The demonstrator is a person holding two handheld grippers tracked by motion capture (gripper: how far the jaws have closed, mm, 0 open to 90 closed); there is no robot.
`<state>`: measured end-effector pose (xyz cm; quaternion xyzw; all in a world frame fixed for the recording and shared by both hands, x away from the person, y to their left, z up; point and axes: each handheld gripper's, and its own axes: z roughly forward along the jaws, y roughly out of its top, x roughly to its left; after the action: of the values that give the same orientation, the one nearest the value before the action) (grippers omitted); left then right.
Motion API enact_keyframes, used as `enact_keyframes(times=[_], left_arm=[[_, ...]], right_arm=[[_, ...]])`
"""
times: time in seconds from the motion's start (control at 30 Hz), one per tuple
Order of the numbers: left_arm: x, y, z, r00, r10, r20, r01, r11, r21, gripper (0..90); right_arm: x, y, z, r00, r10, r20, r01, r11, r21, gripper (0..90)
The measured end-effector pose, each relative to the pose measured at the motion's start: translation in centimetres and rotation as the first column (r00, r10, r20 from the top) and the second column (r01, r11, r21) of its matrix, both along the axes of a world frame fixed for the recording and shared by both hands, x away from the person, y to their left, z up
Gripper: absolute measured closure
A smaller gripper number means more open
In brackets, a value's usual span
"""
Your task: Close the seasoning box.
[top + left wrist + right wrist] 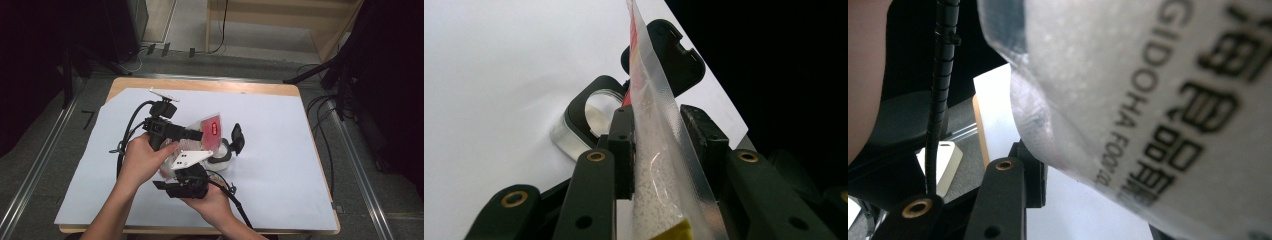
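Left gripper (pixel 192 134): centre-left of the high view, held in the left hand (pixel 142 160). Jaws nearly closed, clamped on the bag (pixel 659 150); in the left gripper view the clear film stands on edge between the two pads (pixel 621 145), both pressing it.

Right gripper (pixel 187 182): lower centre of the high view, in the right hand (pixel 212 200). The bag's printed face sits close against its camera in the right gripper view; one jaw shows at lower left, near the film. Cannot tell whether it grips.

Bag: clear, red label, white grains inside; centre of the high view, lifted above the sheet (pixel 280 150).

Container (pixel 222 155): clear, black rim, lid (pixel 236 137) hinged open; just right of the bag, resting on the sheet.

Open room: bare sheet to the right and upper right of the container. Table edge (pixel 200 84) along the top.
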<state>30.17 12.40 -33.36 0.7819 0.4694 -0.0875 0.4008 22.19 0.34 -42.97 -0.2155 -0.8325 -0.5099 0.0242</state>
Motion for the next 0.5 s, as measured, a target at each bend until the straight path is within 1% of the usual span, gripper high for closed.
enact_keyframes(times=[0.23, 0.5], left_arm=[[-0.06, -0.07, 0.08, 1.0, 0.0, 0.006, 0.0, 1.0, 0.008, 69.1], [0.0, -0.05, 0.02, 1.0, -0.002, 0.003, 0.002, 1.0, -0.001, 69.2]], right_arm=[[0.0, -0.03, -0.02, 1.0, -0.003, 0.0, 0.003, 1.0, 0.002, 63.3], [0.0, -0.05, 0.0, 1.0, -0.003, 0.001, 0.003, 1.0, -0.001, 63.3]])
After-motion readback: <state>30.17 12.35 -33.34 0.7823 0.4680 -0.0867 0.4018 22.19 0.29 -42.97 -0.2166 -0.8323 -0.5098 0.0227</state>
